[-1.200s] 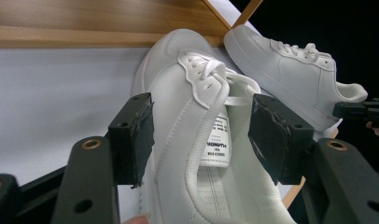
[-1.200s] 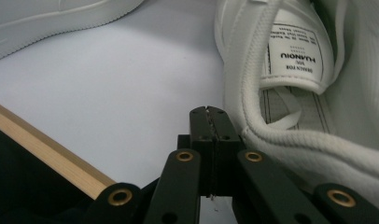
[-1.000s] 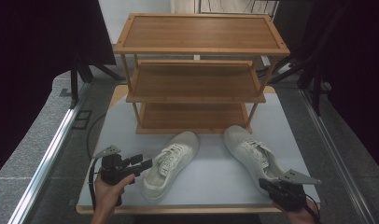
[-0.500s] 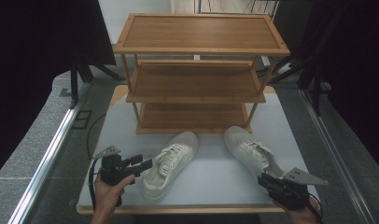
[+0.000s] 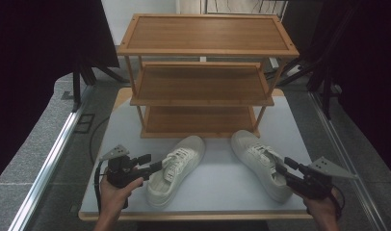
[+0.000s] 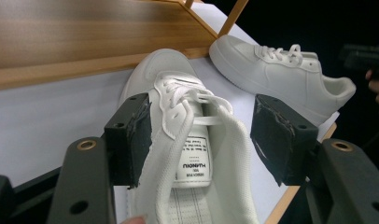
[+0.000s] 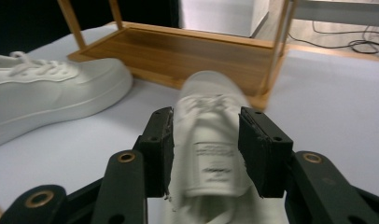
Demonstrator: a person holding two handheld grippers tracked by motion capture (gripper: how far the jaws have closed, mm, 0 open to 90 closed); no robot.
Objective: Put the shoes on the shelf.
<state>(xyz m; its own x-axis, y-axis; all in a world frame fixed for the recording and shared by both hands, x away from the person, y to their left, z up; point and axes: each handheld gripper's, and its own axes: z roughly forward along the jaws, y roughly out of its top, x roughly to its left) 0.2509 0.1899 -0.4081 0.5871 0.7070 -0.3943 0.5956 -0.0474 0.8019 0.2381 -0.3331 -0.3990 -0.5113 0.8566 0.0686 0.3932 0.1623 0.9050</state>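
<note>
High view: two white sneakers lie on the counter [image 5: 63, 192] just in front of the wooden shoe rack [image 5: 203, 77], toes toward its bottom shelf and heels toward the person. The left shoe [image 5: 176, 168] slants with its toe leaning right toward the rack's middle; the right shoe [image 5: 261, 163] slants the other way, so the toes converge. The left tool [image 5: 155, 167] sits at the left shoe's lace area, coming in from that shoe's left side. The right tool [image 5: 280, 167] is at the heel end of the right shoe. Each hand is nearest its own shoe.

Left gripper view: the left shoe [image 6: 187, 154] runs lengthwise away from the tool, toe toward the rack. The jaws stand wide apart astride its collar; the left pad touches or nearly touches the shoe's side, while the right pad is clear of it, so nothing is clamped.

Right gripper view: the right shoe [image 7: 208, 144] points straight ahead toward the rack's lower shelf [image 7: 192, 51], its tongue and collar between the jaws. The jaws have just been opening; they bracket the collar closely, and whether the pads press on it I cannot tell. The picture is blurred here. A grip would need both jaws closed across the collar.
</note>
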